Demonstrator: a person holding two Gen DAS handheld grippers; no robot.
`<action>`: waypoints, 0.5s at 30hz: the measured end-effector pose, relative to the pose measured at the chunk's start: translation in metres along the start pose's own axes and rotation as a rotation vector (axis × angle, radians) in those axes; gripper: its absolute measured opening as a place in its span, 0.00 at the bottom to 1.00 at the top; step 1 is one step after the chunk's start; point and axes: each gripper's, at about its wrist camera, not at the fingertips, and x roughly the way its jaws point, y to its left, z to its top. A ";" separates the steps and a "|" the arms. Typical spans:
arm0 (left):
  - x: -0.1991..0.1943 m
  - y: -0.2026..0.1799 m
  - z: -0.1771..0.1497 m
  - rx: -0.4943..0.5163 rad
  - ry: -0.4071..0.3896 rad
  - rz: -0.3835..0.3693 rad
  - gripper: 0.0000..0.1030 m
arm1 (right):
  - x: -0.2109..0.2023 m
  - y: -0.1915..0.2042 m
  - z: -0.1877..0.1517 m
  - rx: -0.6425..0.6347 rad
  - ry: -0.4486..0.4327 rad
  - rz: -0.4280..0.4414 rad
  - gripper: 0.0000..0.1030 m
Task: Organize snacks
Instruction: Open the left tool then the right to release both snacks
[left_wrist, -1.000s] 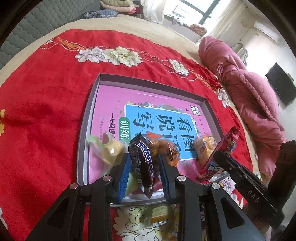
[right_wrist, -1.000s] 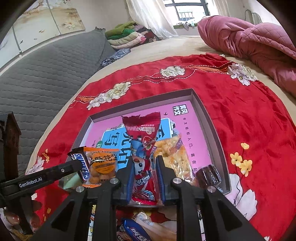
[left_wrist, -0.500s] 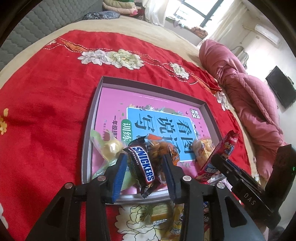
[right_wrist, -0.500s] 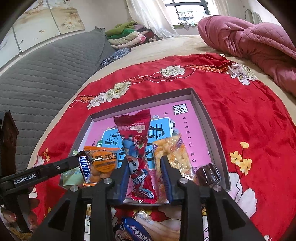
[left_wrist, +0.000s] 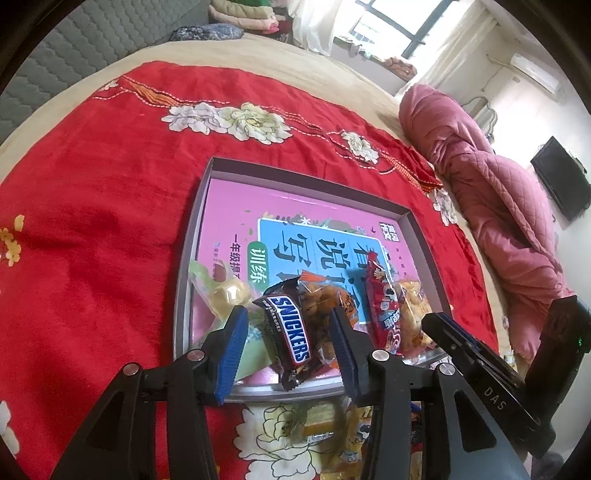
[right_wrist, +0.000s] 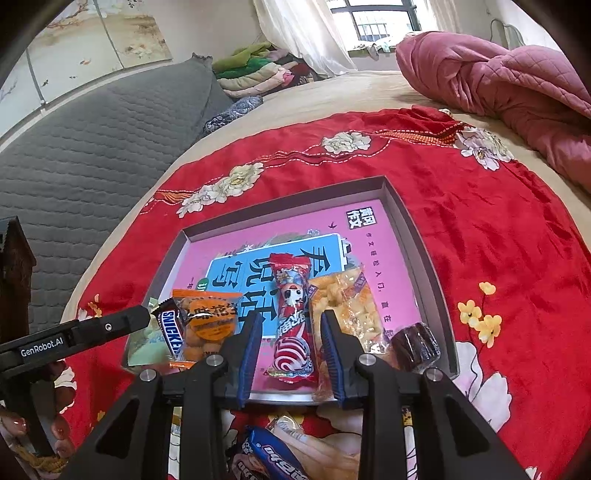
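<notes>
Currently, by label:
Left gripper (left_wrist: 288, 332): jaws opening, spread to either side of the Snickers bar (left_wrist: 290, 334); the blue pads stand clear of the wrapper.
Snickers bar: lies tilted at the near edge of the grey tray (left_wrist: 183, 266), leaning on the orange peanut packet (left_wrist: 325, 310).
Right gripper (right_wrist: 291, 345): jaws parted around the red snack stick (right_wrist: 293, 317), pads not pressing it.
Red snack stick: flat in the tray, lengthwise between the peanut packet and the clear bag of puffed snacks (right_wrist: 347, 306).
Tray floor: a pink workbook (right_wrist: 373, 236) with a blue title panel.
Other tray items: a yellow-green wrapped candy (left_wrist: 225, 295) by the left wall, a dark jelly cup (right_wrist: 415, 345) at the right corner.
Outside tray: loose snacks, a blue Oreo pack (right_wrist: 271, 454) among them, on the red floral cloth (left_wrist: 92, 206).
</notes>
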 end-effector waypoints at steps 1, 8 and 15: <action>-0.002 0.000 0.000 0.001 -0.002 0.000 0.47 | -0.001 0.000 0.000 -0.002 -0.001 0.001 0.32; -0.009 -0.003 0.001 0.006 -0.007 0.000 0.53 | -0.007 0.004 -0.001 -0.027 -0.012 0.006 0.38; -0.015 -0.002 0.001 0.002 -0.010 0.000 0.57 | -0.014 0.006 -0.004 -0.044 -0.018 0.005 0.38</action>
